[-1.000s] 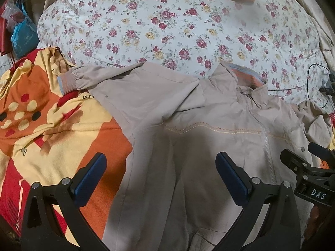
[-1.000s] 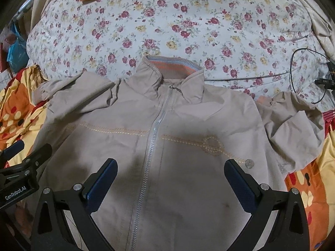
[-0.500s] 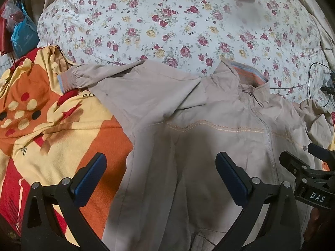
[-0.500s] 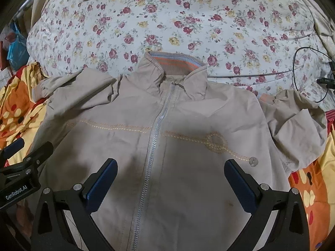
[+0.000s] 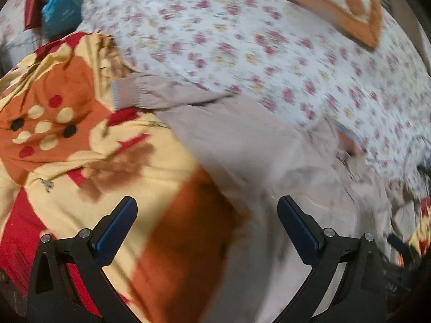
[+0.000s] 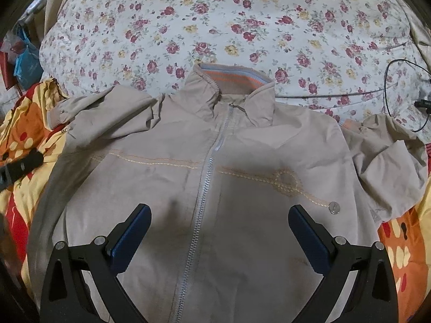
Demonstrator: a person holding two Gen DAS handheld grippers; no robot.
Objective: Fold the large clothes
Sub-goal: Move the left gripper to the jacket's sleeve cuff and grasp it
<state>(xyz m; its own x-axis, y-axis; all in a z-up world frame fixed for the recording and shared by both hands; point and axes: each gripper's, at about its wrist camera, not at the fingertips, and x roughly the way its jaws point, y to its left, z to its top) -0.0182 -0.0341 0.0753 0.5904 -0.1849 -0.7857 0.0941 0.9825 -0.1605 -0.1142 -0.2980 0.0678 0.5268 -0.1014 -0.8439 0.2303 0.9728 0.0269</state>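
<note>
A beige zip jacket (image 6: 242,188) lies front up on the bed, collar away from me, zip closed. Its one sleeve stretches left with a ribbed cuff (image 5: 126,94); the other sleeve (image 6: 385,167) is crumpled at the right. My right gripper (image 6: 219,228) is open and empty above the jacket's chest, astride the zip. My left gripper (image 5: 207,223) is open and empty over the jacket's left edge (image 5: 269,188) and the orange blanket (image 5: 80,148). The left view is blurred. The left gripper's tip also shows in the right wrist view (image 6: 21,165).
A floral quilt (image 6: 229,27) lies beyond the collar. An orange checked cushion (image 5: 323,0) sits at the far edge. A black cable (image 6: 398,91) runs at the right. A blue bag (image 5: 59,10) sits at the far left.
My left gripper has swung left, now over the blanket and the sleeve side. My right gripper has moved slightly; the jacket sits a little lower in its view.
</note>
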